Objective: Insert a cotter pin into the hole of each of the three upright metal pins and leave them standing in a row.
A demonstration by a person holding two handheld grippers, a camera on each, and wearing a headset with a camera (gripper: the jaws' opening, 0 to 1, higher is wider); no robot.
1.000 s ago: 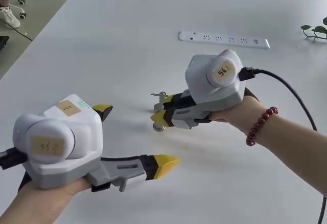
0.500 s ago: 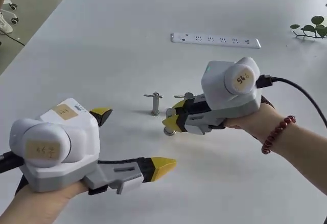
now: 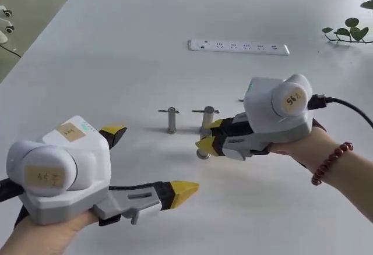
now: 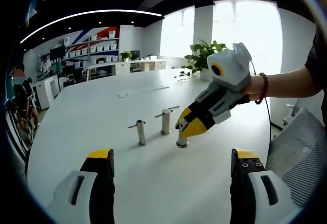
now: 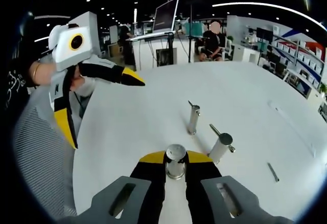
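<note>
Two upright metal pins [image 3: 171, 119] [image 3: 208, 116] stand side by side on the white table [image 3: 116, 63], each with a cotter pin through its top. A third metal pin [image 3: 203, 153] stands just in front of them, with my right gripper [image 3: 207, 139] shut on its upper part. In the right gripper view the yellow jaws close around this pin [image 5: 176, 155], and the other two pins [image 5: 193, 117] [image 5: 221, 146] stand beyond. My left gripper [image 3: 150, 159] hovers open at the near left, holding nothing. A loose cotter pin [image 5: 273, 172] lies on the table to the right.
A white power strip [image 3: 238, 46] lies across the far side of the table. A small green plant [image 3: 344, 31] sits at the far right edge. A black cable [image 3: 349, 106] trails from the right gripper. People and desks stand in the room behind.
My right gripper has drawn away to the right with the third pin, uncovering the two pinned ones. My left gripper has stayed open in place. The head camera has shifted.
</note>
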